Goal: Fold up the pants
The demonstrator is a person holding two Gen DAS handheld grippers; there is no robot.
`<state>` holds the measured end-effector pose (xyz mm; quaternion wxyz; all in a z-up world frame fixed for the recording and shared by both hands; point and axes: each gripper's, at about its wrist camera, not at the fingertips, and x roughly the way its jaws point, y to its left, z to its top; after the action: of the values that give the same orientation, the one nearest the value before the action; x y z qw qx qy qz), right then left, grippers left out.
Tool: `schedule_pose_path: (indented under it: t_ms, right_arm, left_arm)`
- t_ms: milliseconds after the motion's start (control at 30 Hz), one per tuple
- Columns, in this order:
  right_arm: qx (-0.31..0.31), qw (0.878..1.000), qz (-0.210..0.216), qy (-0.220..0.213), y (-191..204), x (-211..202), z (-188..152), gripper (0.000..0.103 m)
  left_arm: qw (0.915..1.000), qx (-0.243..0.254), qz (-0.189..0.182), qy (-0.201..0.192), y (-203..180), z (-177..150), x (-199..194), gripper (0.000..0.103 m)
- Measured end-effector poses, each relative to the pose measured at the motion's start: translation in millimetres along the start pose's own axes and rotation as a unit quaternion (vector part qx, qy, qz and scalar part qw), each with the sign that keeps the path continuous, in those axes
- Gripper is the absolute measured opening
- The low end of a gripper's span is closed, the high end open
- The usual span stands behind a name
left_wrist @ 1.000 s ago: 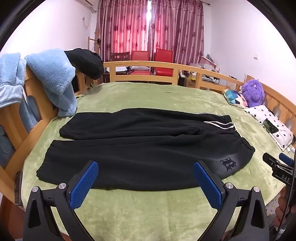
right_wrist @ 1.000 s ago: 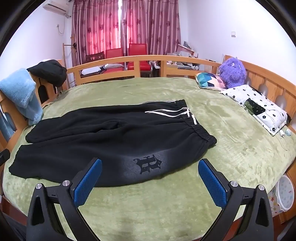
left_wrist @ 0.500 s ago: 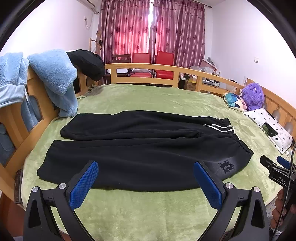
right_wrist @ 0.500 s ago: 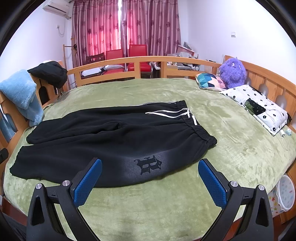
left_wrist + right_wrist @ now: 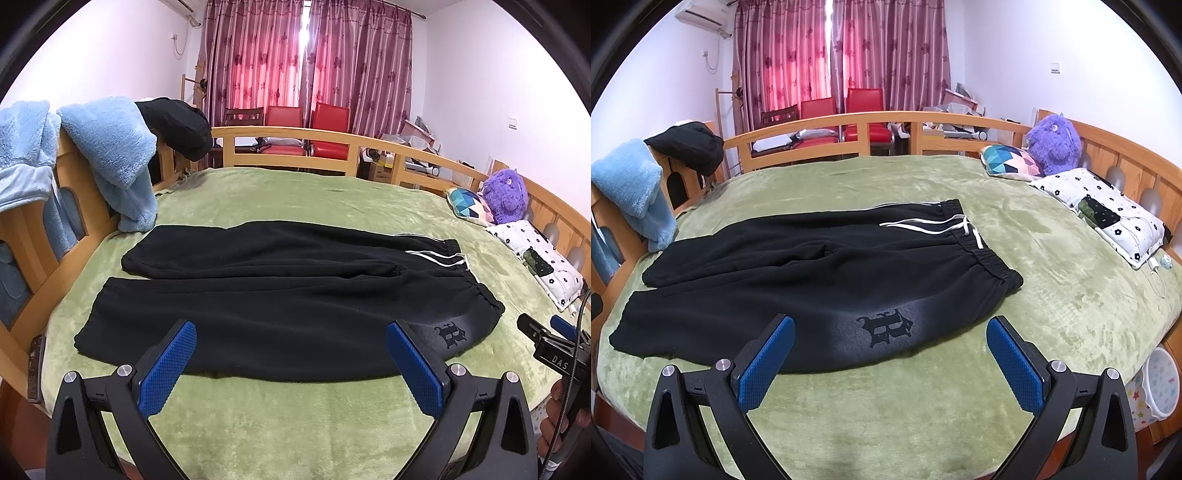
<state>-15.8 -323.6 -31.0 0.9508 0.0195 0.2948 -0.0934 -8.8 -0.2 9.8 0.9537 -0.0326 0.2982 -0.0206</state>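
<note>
The pants [image 5: 280, 295] lie spread flat on the green bed [image 5: 295, 417], both legs side by side and running away from the waistband [image 5: 982, 254], the leg cuffs toward the blue towel [image 5: 110, 155] on the bed rail. No fold shows yet, so the whole job looks still to be done. The left tongs [image 5: 291, 363] and right tongs [image 5: 890, 360] hover on the near side of the pants, both spread wide and gripping nothing.

"DAS" on right tongs [image 5: 554, 352]
</note>
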Motion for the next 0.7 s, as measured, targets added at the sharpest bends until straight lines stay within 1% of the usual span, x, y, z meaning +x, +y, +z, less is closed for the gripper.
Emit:
schedule_pose_path:
  t_ms: [700]
  right_arm:
    - [-0.002, 1.000, 0.001, -0.002, 3.5, 1.6, 0.9, 0.102]
  left_arm:
    - [1.0000, -0.007, 0.003, 0.000, 5.7, -1.5, 0.9, 0.103]
